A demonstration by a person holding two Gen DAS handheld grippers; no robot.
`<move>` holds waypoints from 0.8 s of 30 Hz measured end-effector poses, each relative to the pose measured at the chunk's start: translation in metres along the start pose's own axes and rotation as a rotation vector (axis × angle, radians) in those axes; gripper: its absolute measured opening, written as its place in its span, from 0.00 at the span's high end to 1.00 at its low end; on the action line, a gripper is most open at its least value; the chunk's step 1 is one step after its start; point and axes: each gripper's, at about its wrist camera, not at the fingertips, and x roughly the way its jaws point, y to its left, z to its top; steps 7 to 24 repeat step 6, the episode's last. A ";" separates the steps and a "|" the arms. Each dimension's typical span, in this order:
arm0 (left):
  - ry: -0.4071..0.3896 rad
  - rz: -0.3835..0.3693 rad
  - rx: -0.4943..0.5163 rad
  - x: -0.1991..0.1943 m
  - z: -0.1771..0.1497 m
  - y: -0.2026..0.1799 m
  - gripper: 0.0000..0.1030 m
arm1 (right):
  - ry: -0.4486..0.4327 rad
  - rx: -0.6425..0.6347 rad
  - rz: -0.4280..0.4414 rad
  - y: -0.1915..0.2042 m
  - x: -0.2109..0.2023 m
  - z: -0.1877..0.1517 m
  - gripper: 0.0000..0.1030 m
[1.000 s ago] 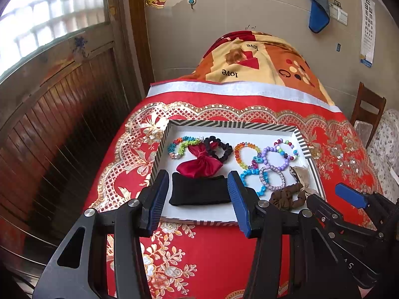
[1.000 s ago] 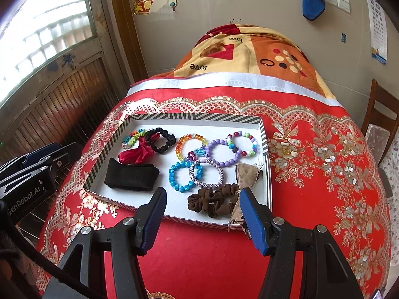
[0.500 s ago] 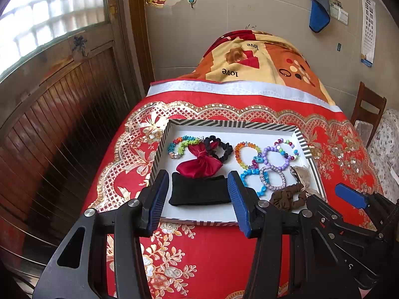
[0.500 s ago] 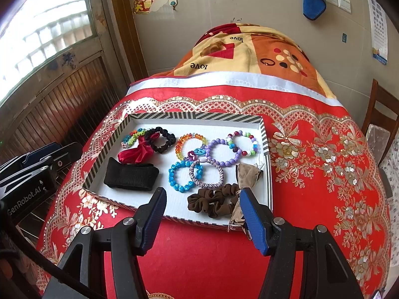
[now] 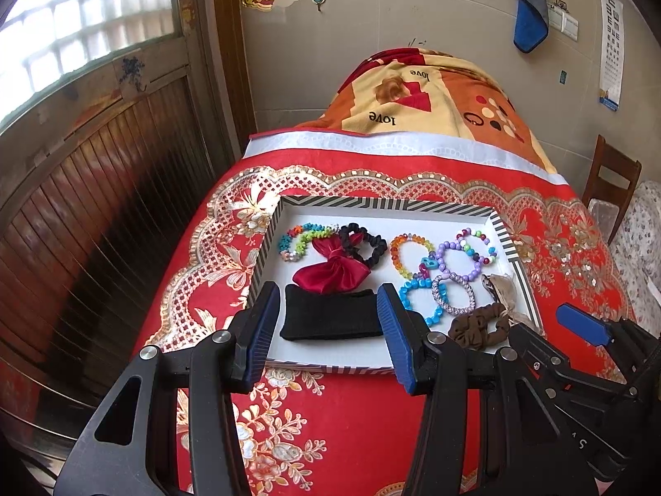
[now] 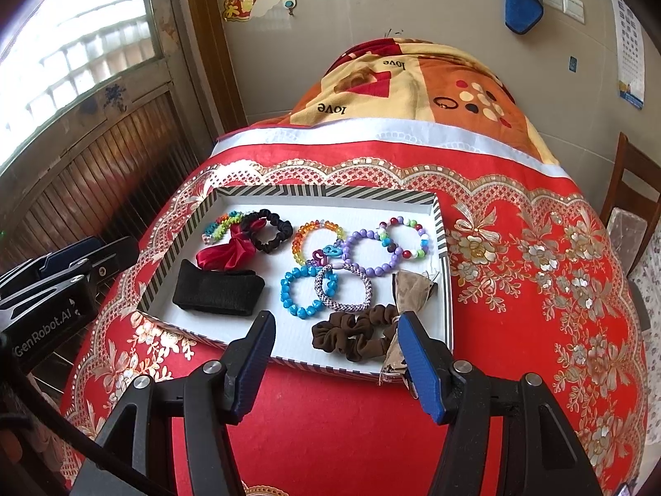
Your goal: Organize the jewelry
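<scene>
A white tray with a striped rim (image 5: pixel 384 203) (image 6: pixel 326 191) lies on the red cloth and holds the jewelry. In it are a black headband (image 5: pixel 330 319) (image 6: pixel 217 292), a red bow (image 5: pixel 330 275) (image 6: pixel 225 254), a black scrunchie (image 5: pixel 365 242), a brown scrunchie (image 5: pixel 479 326) (image 6: pixel 353 332), a beige bow (image 6: pixel 411 289) and several bead bracelets, among them a blue one (image 6: pixel 305 291) and a purple one (image 5: pixel 458 258). My left gripper (image 5: pixel 326 330) is open and empty, hovering over the tray's near edge above the headband. My right gripper (image 6: pixel 334 361) is open and empty over the near edge by the brown scrunchie.
The red embroidered cloth (image 6: pixel 516 289) covers the table. A folded orange blanket (image 5: pixel 433 95) lies at the far end. A wooden wall panel (image 5: pixel 103 190) runs along the left. A wooden chair (image 5: pixel 611 182) stands at the right. The other gripper shows at each view's side (image 5: pixel 586 330) (image 6: pixel 49 289).
Both grippers have barely shifted; the tray sits very slightly differently in each view. Nothing was taken hold of or let go.
</scene>
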 end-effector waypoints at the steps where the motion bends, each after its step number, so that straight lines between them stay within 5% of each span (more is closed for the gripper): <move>1: -0.006 0.002 0.004 0.000 0.000 -0.001 0.53 | 0.001 0.000 0.001 0.000 0.000 0.000 0.42; 24: -0.024 -0.002 0.021 0.001 0.000 -0.005 0.53 | 0.003 0.007 0.004 -0.005 0.001 -0.001 0.42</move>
